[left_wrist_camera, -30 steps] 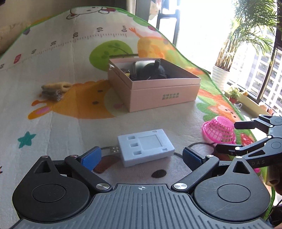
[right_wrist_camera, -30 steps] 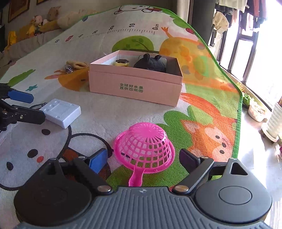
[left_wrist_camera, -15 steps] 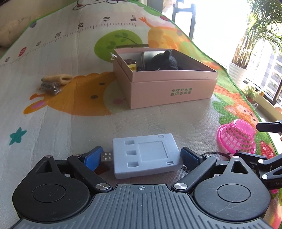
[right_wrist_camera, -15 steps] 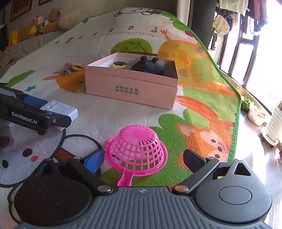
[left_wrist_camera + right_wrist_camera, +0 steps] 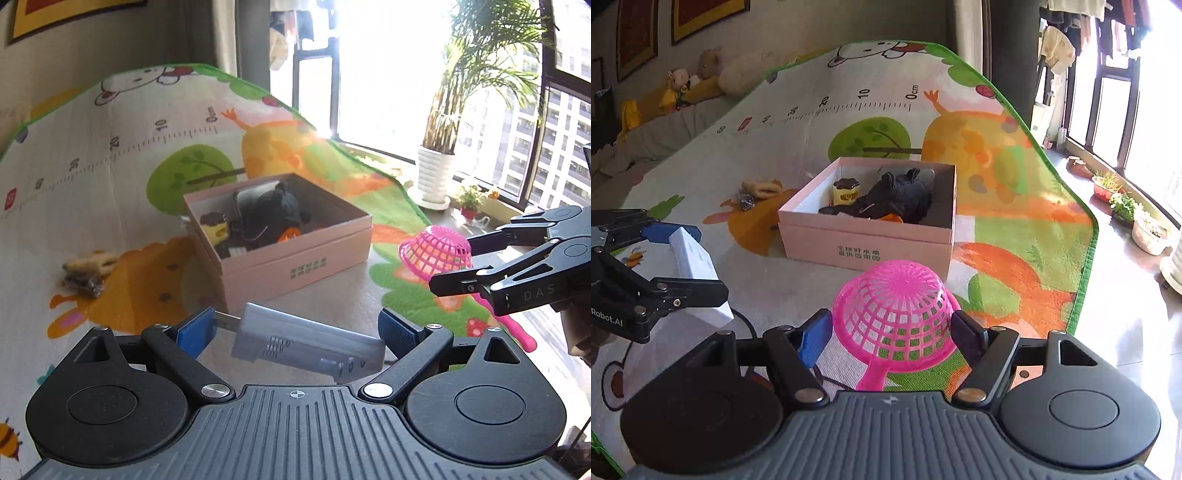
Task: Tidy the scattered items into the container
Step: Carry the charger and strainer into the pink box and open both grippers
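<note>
With your left claw [image 5: 299,332] clamped on the grey hub [image 5: 306,345] and right claw [image 5: 892,330] gripping the pink strainer [image 5: 897,302], carry both level over the pink box [image 5: 866,240] before releasing.

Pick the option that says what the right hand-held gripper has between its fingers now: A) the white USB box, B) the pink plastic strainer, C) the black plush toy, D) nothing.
B: in the right wrist view the right hand-held gripper is closed on the dome of the pink plastic strainer, lifted off the mat; its jaws have just been closing on it.
</note>
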